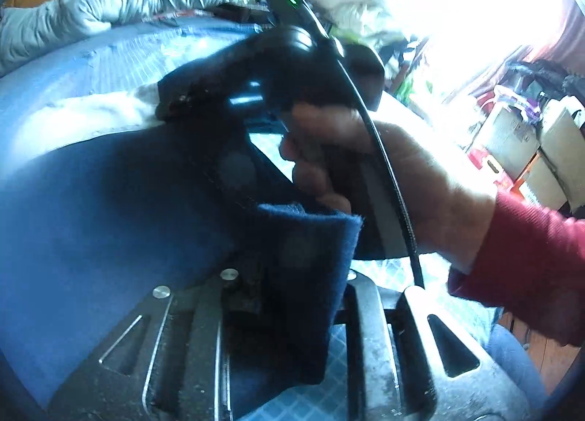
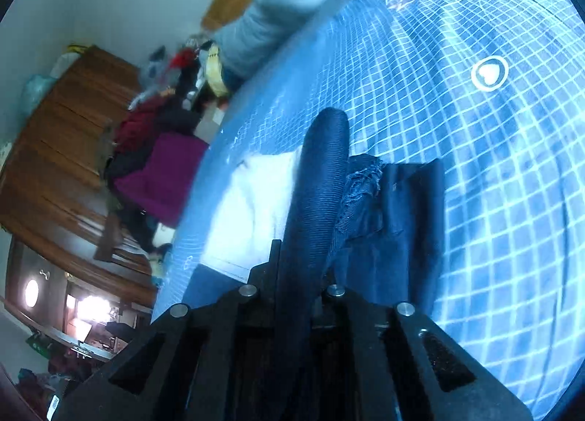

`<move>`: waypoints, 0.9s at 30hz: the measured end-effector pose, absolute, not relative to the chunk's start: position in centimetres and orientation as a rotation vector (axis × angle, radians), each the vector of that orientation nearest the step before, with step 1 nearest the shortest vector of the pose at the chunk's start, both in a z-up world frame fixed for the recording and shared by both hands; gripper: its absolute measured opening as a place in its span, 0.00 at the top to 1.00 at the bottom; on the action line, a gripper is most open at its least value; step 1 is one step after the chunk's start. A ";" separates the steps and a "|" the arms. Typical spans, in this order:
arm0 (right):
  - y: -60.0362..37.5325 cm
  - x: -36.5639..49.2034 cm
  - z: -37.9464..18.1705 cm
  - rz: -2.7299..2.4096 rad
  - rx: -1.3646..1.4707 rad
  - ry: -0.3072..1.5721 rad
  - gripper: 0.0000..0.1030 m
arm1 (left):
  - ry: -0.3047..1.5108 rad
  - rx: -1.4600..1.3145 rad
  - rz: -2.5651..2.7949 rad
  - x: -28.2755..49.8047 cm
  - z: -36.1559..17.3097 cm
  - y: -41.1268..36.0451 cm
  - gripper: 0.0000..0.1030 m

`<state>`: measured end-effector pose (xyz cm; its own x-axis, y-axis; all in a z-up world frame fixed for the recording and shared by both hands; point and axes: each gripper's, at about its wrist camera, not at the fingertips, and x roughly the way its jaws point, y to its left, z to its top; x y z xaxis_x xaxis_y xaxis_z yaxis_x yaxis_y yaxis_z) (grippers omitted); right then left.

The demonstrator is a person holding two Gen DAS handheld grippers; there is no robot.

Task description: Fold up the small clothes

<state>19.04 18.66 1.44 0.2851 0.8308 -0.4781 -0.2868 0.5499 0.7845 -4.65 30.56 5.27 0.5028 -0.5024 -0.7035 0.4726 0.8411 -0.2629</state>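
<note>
- Left gripper [image 1: 292,311]: jaws narrow, navy cloth [image 1: 307,274] between them.
- Right gripper [image 2: 298,274]: clamped on the cloth's ribbed fold.
- Bedsheet [image 2: 475,165]: heart badge [image 2: 490,73]; no writing readable.

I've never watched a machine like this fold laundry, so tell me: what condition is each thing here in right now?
Navy garment: bunched, lifted off the bed, pinched in both claws.
White cloth: lying flat on the bed.
Blue checked bedsheet: spread out.
Right claw: shut on the garment.
Left claw: gripping a navy fold.
Grey duvet: crumpled.
</note>
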 end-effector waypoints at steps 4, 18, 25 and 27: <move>17.8 20.4 -1.9 0.824 0.665 1.116 0.92 | 0.908 -0.032 -0.572 -4.0 3.8 30.3 0.68; 11.2 4.2 5.9 0.810 0.536 1.042 0.32 | 0.720 0.075 -0.227 -19.2 9.4 43.3 0.42; 11.8 0.3 7.4 0.770 0.466 0.990 0.27 | 0.821 0.012 -0.178 -13.8 6.7 45.8 0.61; 12.7 -0.3 8.4 0.779 0.431 0.955 0.26 | 0.809 0.026 -0.196 -13.1 6.7 44.7 0.55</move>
